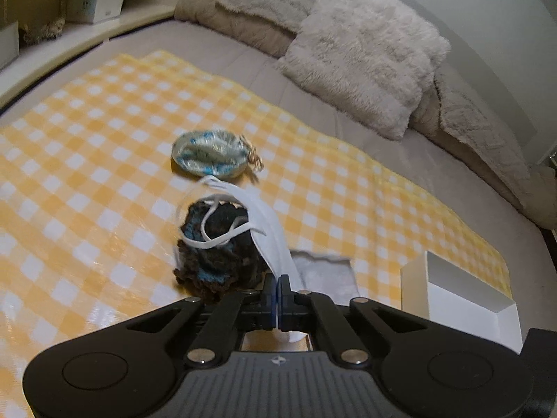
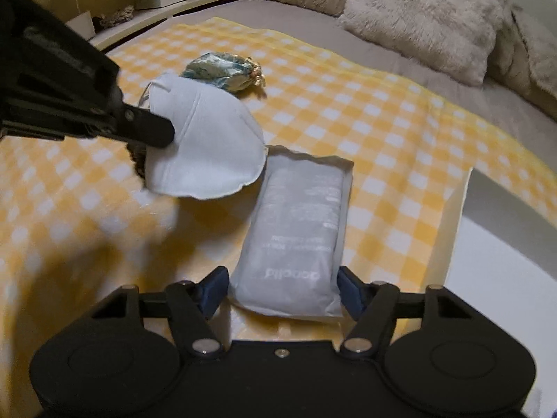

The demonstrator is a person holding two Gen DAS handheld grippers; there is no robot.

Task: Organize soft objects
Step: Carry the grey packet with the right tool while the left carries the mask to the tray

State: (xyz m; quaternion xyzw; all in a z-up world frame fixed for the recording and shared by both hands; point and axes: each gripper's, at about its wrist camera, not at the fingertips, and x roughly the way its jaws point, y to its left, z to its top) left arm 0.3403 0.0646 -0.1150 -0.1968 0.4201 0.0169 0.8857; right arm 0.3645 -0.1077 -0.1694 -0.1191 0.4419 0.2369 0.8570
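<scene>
One white box (image 1: 463,299) sits at the R edge of the yellow-checked cloth (image 1: 87,146) on the bed (image 1: 243,55); its open side shows only bare white inside walls, nothing seen in it from either view.

Soft things on the cloth, counted: 1 white face mask (image 2: 205,149), 1 grey sealed pouch (image 2: 296,240), 1 dark brown-and-blue yarn item (image 1: 212,254), 1 teal patterned pouch (image 1: 209,155) w/ a gold tie. Behind, on the bed: 1 fluffy white pillow (image 1: 365,59) plus beige blankets (image 1: 243,10). Shelf (image 1: 87,31) beyond the bed holds 1 white tissue box (image 1: 94,3).

Left gripper (image 1: 277,289): pressed together, pinching the mask by its edge; mask is lifted off the cloth, ear loops dangling over the yarn item. In the right wrist view the mask hangs above the cloth, just beside the grey pouch's far end.

Right gripper (image 2: 283,289): spread partway, fingers either side of the grey pouch's near end. Blue pads look very close to its sides; can't tell if they press. Pouch lies flat on the cloth, near the white box.
</scene>
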